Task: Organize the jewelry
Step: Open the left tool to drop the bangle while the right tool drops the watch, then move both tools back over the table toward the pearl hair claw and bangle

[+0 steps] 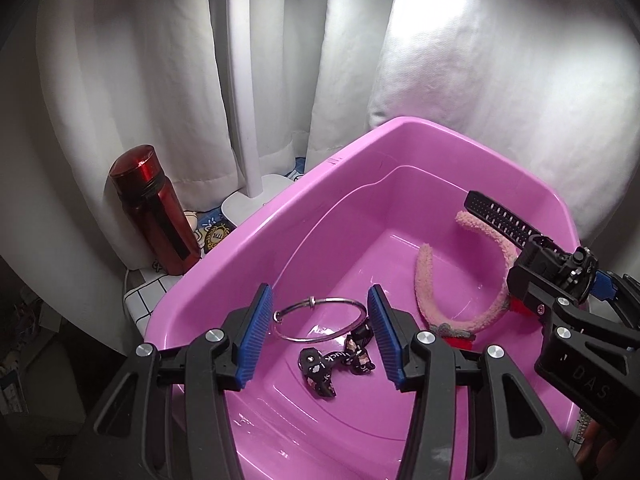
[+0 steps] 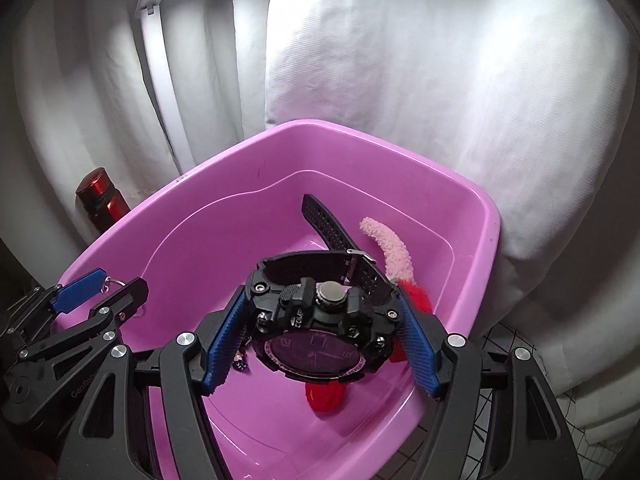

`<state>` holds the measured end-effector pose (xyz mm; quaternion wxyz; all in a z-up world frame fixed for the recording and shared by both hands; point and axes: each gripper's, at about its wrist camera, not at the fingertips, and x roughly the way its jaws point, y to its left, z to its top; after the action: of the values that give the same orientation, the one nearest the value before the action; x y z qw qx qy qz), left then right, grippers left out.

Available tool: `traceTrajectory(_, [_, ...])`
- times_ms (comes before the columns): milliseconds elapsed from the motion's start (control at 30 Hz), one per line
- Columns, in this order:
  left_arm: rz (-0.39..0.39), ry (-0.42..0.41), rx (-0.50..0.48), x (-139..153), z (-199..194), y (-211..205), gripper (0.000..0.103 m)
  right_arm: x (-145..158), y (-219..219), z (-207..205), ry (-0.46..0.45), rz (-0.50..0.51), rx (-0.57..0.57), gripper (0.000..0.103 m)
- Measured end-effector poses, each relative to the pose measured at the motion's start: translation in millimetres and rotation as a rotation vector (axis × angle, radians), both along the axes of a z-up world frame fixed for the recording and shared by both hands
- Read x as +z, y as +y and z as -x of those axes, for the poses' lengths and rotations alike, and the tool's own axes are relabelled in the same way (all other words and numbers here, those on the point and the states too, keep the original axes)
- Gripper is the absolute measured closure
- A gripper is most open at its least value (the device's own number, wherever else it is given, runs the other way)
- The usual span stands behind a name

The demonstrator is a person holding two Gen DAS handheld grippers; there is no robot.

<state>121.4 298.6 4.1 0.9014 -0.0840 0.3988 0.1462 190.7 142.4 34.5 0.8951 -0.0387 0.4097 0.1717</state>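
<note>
A pink plastic basin (image 1: 256, 240) is sitting on a white tiled-pattern cloth (image 1: 146, 292), which is showing at the basin's left corner and again at its right side in the right wrist view. White curtains (image 1: 500, 80) are hanging close behind the basin's far rim, brightly lit from above. A white lamp post (image 1: 240, 80) is standing on a round base just beyond the far left rim, and a red bottle (image 1: 154, 208) is standing upright beside it against the curtain.

The right gripper (image 2: 324, 328) is clamping a black wristwatch (image 2: 320, 320) by its case between both blue pads, holding it over the basin's right half, strap pointing toward the far rim.

The left gripper (image 1: 320, 328) is hanging with its jaws apart over the near left part of the basin floor, gripping nothing. A silver bangle (image 1: 320, 320) is lying on the floor between its pads, touching neither. Black patterned hair clips (image 1: 332, 364) are lying just beside the bangle. A pink fuzzy headband (image 1: 440, 300) is lying toward the right wall.
</note>
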Motion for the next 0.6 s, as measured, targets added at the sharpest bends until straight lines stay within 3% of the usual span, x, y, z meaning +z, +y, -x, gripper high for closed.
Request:
traceTrajectory(100, [-0.002,-0.006,0.004,2.3,1.6,-0.5,0.03,3.4,-0.6,0.6,-0.009,0.005,-0.003,0.034])
traceTrajectory(200, [-0.02,-0.015,-0.005,6.2,2.4,-4.1,0.029,4.9,-2.7,1.7,-0.014,0.002,-0.009,0.034])
traceTrajectory(333, [-0.022,-0.003,0.0,6.8,1.6,-7.3,0.019,5.8,-5.4,5.0,-0.016,0.001,-0.013,0.034])
traceTrajectory(600, [-0.026,-0.008,-0.003,10.5,4.1,-12.0,0.017,6.4,-14.5,10.2,-0.02,-0.002,-0.027,0.034])
